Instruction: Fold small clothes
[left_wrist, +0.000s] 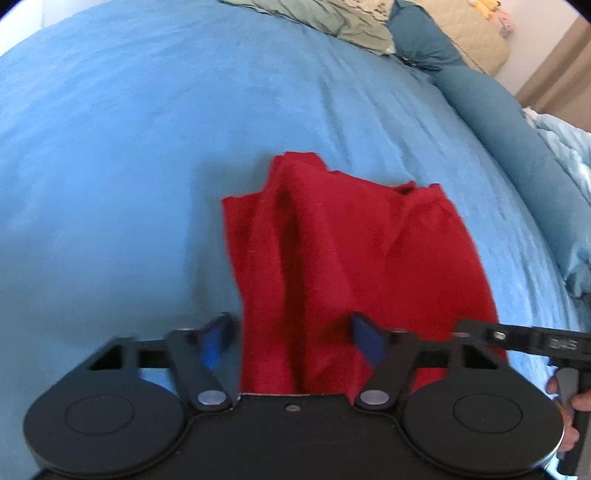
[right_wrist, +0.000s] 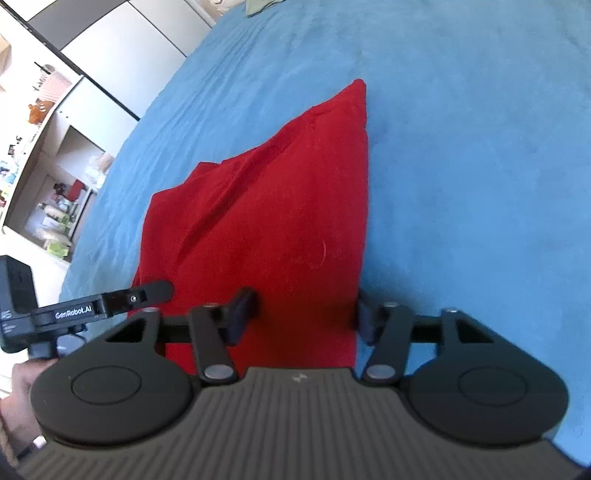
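Observation:
A small red garment (left_wrist: 343, 258) lies rumpled and partly folded on the blue bed cover (left_wrist: 110, 166). My left gripper (left_wrist: 291, 339) is open, its blue-padded fingers (left_wrist: 214, 343) standing either side of the garment's near edge. In the right wrist view the same red garment (right_wrist: 273, 221) runs away from me to a point. My right gripper (right_wrist: 306, 314) is open over its near end, the fingers (right_wrist: 240, 314) straddling the cloth. Each gripper shows at the edge of the other's view: the right one (left_wrist: 524, 339), the left one (right_wrist: 110, 302).
Pillows and a crumpled green-grey cloth (left_wrist: 332, 18) lie at the head of the bed. A rolled teal blanket (left_wrist: 498, 122) runs along the right side. White shelves with clutter (right_wrist: 55, 166) stand beyond the bed's left edge.

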